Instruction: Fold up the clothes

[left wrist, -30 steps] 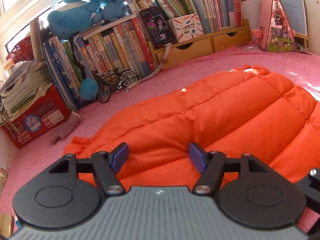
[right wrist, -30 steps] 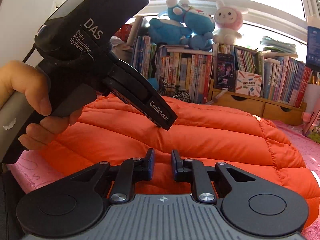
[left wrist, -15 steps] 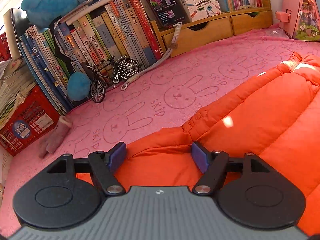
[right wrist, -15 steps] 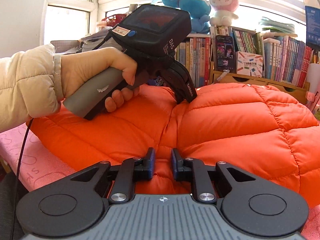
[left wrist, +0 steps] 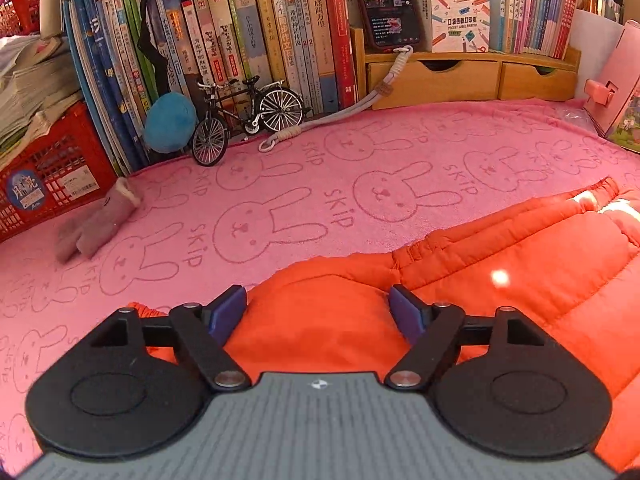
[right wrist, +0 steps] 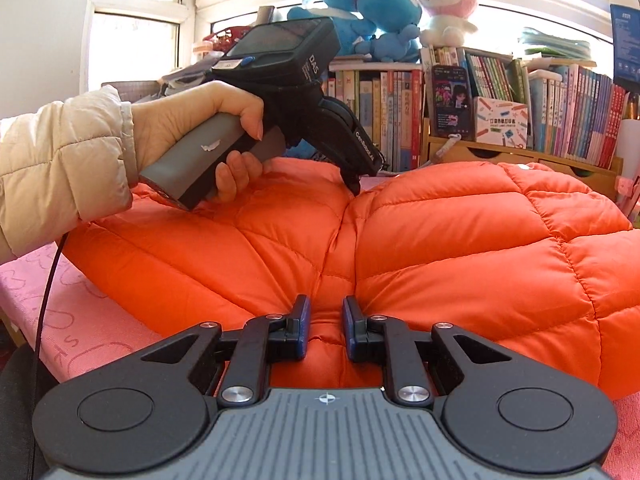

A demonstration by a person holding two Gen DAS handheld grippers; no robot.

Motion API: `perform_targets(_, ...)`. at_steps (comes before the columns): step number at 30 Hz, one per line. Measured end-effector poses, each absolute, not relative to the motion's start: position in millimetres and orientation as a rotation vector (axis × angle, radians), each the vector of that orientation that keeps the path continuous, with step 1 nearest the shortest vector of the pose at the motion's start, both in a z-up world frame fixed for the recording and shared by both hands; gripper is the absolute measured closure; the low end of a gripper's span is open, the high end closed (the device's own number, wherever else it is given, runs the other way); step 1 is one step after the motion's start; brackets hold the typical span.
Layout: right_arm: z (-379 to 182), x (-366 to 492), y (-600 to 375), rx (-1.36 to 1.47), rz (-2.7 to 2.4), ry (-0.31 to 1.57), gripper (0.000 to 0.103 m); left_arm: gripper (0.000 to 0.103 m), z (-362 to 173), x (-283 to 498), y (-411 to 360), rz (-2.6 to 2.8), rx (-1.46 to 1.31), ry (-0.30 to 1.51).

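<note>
Pink rabbit-print blanket (left wrist: 280,184) spreads toward a far row of upright books (left wrist: 240,40), with the puffy orange quilted jacket (right wrist: 440,248) lying across its near right part. Over the jacket's left edge, the left gripper (left wrist: 318,304) is closing, pads clear of the bulging fabric between them. Nearer, the right gripper (right wrist: 325,328) pinches a jacket fold.

The left gripper (left wrist: 318,304) tilts steeply downward, its jaws set wide and closing, with a puffy orange fold between the blue pads (left wrist: 226,310) but not pressed by them. A left hand (right wrist: 208,140) in a cream quilted sleeve (right wrist: 60,168) grips its grey handle. The right gripper (right wrist: 325,326) points slightly downward, its jaws drawn nearly together, pinching a fold of orange fabric.
</note>
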State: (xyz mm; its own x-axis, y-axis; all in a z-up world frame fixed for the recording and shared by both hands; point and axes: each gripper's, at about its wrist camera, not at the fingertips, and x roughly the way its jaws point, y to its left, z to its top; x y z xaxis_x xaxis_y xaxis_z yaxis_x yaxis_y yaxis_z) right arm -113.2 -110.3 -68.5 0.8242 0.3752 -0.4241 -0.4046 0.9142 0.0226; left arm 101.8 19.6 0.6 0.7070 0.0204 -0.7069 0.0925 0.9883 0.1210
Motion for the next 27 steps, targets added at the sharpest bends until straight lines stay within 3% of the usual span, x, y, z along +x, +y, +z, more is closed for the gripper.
perform_targets(5, -67.9, -113.3, -109.5, -0.078, 0.414, 0.43, 0.083, 0.027, 29.4, 39.4, 22.8, -0.189, 0.229, 0.708)
perform_targets(9, -66.9, -112.3, -108.3, -0.084, 0.414, 0.43, 0.083, 0.026, 7.5, 27.8, 1.0, -0.218, 0.357, 0.745)
perform_targets(13, -66.4, -112.4, -109.0, -0.087, 0.419, 0.434, 0.083, 0.02, -15.9, 55.1, -3.1, -0.139, 0.403, 0.736)
perform_targets(27, -62.8, -115.3, -110.1, -0.102, 0.429, 0.442, 0.083, 0.02, -46.6, 176.4, 15.7, 0.136, 0.312, 0.835)
